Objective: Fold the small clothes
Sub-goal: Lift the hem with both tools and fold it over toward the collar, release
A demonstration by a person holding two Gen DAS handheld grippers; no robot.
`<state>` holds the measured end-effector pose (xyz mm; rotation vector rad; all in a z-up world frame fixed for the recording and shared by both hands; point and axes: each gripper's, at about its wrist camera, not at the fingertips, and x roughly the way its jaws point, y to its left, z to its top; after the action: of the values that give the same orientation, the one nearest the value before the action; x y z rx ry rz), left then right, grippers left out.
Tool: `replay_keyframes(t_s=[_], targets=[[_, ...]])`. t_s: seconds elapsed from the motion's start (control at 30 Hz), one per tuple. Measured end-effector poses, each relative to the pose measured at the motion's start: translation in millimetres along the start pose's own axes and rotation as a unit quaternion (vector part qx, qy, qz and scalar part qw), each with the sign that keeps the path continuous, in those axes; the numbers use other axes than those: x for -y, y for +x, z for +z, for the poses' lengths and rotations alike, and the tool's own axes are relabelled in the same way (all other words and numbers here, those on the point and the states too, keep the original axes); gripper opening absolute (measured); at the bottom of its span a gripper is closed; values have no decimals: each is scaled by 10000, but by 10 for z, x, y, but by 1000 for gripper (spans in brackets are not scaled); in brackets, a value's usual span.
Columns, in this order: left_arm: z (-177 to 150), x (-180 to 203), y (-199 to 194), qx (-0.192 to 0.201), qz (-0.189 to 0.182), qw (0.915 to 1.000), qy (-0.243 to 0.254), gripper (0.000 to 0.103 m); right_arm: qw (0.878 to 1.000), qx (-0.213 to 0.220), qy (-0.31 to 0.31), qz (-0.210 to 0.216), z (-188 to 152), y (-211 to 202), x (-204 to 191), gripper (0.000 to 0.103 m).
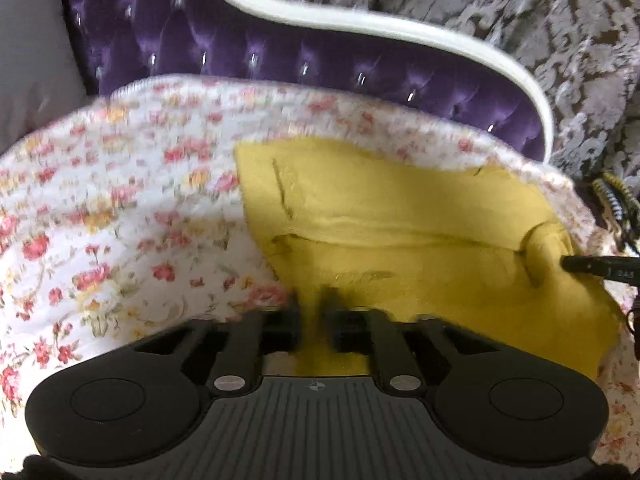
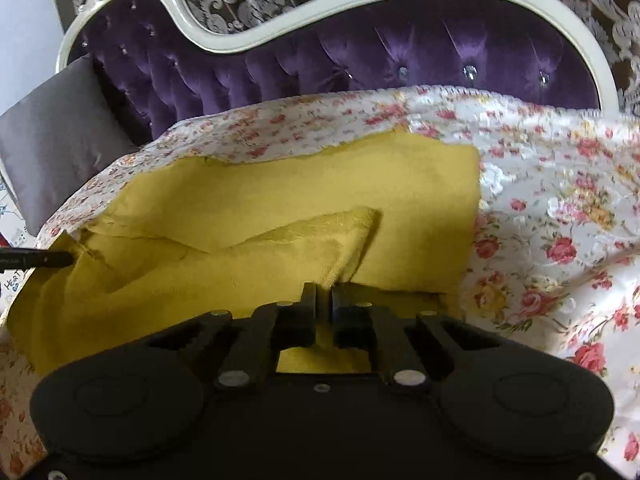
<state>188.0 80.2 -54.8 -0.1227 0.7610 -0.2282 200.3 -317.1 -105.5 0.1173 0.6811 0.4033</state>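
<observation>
A small yellow garment (image 2: 248,200) of soft knitted or fleecy cloth lies spread on a flowered bedspread (image 2: 560,208), in front of a purple tufted headboard (image 2: 360,56) with a cream frame; a grey cushion (image 2: 56,132) leans at one end. The left gripper (image 1: 314,300) has its fingers drawn together on the near edge of the yellow cloth, which rises in a thin strip between them, so it is pinching that hem. The right gripper (image 2: 322,296) also has its fingers nearly together, close beside a loose folded flap of the garment; some yellow cloth shows in the narrow gap, and it looks clamped on the near edge there, though how much cloth it has caught is hard to tell. In each view the other gripper's tip shows at the far side of the garment, so the two hold opposite ends of the same near edge. The cloth looks light, limp and a little thick: it will sag and drape between the two holds, wrinkle readily, and cling somewhat to the bedspread instead of sliding. It is not fragile, so a firm pinch does no harm, but a shallow bite on a single layer could slip free. The best holds, by my judgement, are the corners or the hem at each end, taken through all layers, keeping the edge taut between the hands so the fold lands straight.
</observation>
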Motion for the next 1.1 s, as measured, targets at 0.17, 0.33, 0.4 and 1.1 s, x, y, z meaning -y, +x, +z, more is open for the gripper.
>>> replay_keyframes(t_s=[0.17,0.33,0.4,1.1], targets=[[19,174,-431,799,269,9956,404,4,9975,516,-410,-250,84,-390,-168,12],[354,364,-641,1487,389,9837,928,4,9897,1107,-687,-592,401,-661,-188,12],[537,391,-634,1728,413,9789,1007,4,9862,1302,-720,-731,532,-657,-148,12],[1061,-154,1257,74,975,9946,337,33,9900,221,130,-1385,610,627,601,22]])
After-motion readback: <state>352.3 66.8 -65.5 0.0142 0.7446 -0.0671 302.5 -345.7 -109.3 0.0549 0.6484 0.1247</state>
